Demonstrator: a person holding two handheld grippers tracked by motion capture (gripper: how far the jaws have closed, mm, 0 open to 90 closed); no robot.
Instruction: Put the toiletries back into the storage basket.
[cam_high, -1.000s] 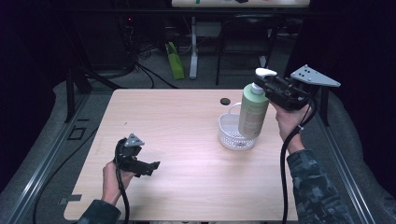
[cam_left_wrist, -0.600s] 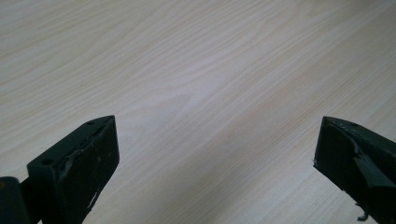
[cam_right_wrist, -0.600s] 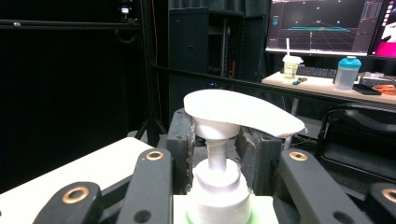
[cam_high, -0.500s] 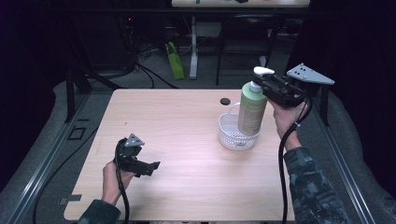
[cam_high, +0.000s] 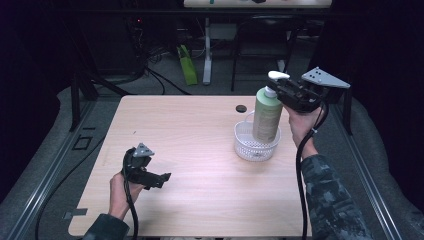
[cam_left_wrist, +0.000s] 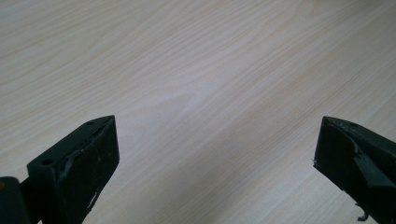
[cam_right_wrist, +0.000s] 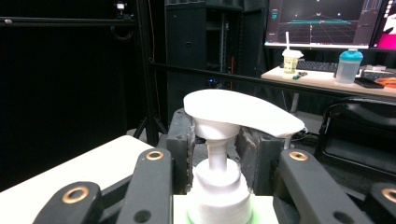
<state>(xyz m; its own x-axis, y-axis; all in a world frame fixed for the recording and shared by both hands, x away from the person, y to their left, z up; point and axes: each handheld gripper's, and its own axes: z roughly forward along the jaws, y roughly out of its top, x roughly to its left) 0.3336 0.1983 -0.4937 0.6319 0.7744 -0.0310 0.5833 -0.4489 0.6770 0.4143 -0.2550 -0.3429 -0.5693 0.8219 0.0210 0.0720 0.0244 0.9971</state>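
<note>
Pale wood grain runs across the light wooden counter (cam_left_wrist: 196, 70) between the spread jaws of the left gripper (cam_left_wrist: 215, 154), and nothing is held between them. In the high view this left gripper (cam_high: 150, 174) is kept low over the near left part of the counter (cam_high: 190, 150), tilted down toward the boards, well apart from the work on the far right.

Farther off, the right gripper (cam_high: 280, 92) is held level at the far right edge, its grey three-cornered plate uppermost, the forearm rising steeply from below. Its jaws are pressed in on the neck of the tall green pump bottle with the white dispenser head (cam_high: 267, 115), just under the head; in the right gripper view the white pump head (cam_right_wrist: 243, 114) is seen directly above the jaws, with the stem gripped between them.

The bottle is kept upright, its long axis vertical, and its base is seen inside the rim of the small round white openwork basket (cam_high: 245, 145). Whether the base is resting on the basket floor or hanging just above it cannot be told. The move in hand is judged to turn on that vertical line: bottle straight over basket, right hand alone within reach.
</note>
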